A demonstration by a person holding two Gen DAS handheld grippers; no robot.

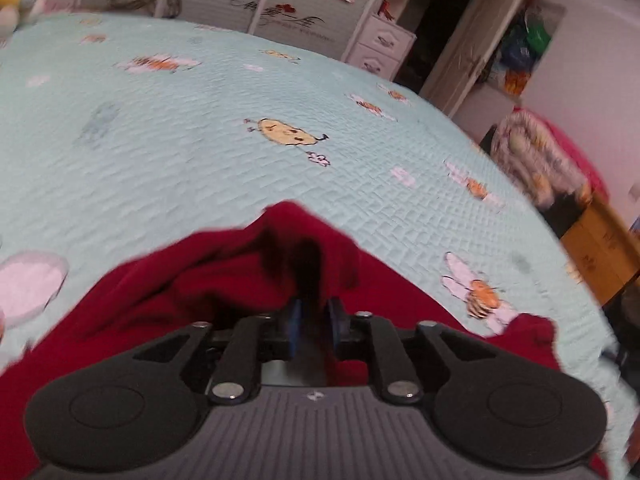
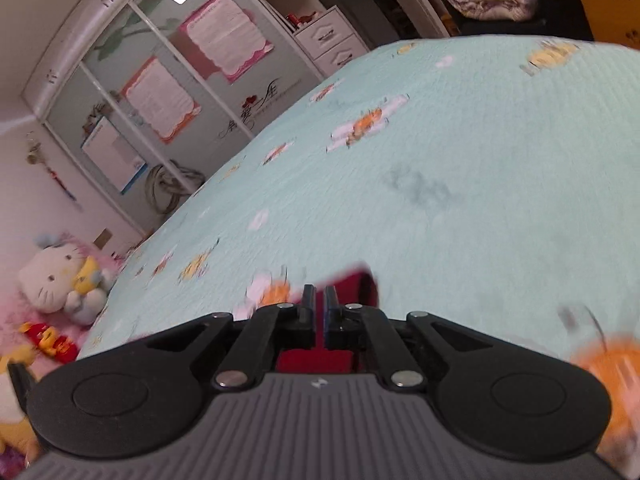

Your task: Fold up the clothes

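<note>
Nearest the left wrist camera, the left gripper has its two fingers drawn close together and clamped on a bunched fold of the red garment, which rises in a peak just past the fingertips and spreads out below and to both sides of the gripper over the bed. In the right wrist view, the right gripper also has its fingers nearly together, with the same red garment showing between and just beyond them; the blur makes it hard to tell whether the cloth is truly pinched there. Under both lies the pale green quilted bedspread printed with bees and flowers. Farther off, a white plush cat sits at the bed's left side in the right view, and a wardrobe with papers stuck to its doors stands behind the bed.
</note>
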